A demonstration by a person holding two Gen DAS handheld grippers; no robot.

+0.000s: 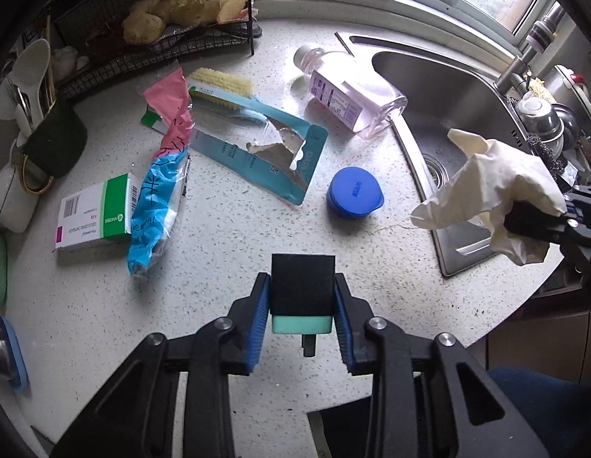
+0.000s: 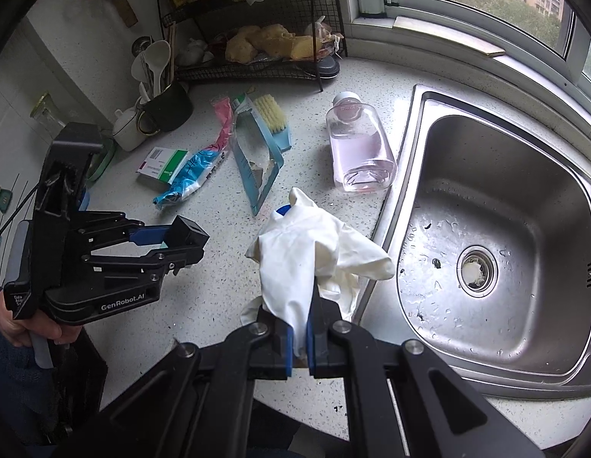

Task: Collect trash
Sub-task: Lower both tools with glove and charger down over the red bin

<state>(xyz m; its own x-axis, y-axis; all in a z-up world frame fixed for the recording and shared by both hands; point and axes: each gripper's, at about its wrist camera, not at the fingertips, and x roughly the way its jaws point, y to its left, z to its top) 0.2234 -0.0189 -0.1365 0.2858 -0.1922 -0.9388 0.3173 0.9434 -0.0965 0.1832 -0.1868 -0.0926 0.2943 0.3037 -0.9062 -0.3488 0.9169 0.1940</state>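
My left gripper (image 1: 302, 305) is shut on a small black and mint box (image 1: 302, 290), held above the countertop; it also shows in the right wrist view (image 2: 181, 242). My right gripper (image 2: 303, 347) is shut on a crumpled white tissue (image 2: 310, 252), held above the counter beside the sink; the tissue also shows in the left wrist view (image 1: 497, 187). On the counter lie a pink and blue plastic wrapper (image 1: 161, 175), a torn teal card package (image 1: 264, 152), a green and white medicine box (image 1: 95, 215), a blue lid (image 1: 354, 192) and a clear bottle (image 1: 352, 91) on its side.
A steel sink (image 2: 505, 198) is to the right, its rim next to the bottle. A yellow-bristled brush (image 1: 223, 84) lies by the package. A black wire rack (image 1: 154, 38) with ginger, a dark utensil cup (image 1: 55, 141) and a white teapot (image 1: 13, 194) line the back left.
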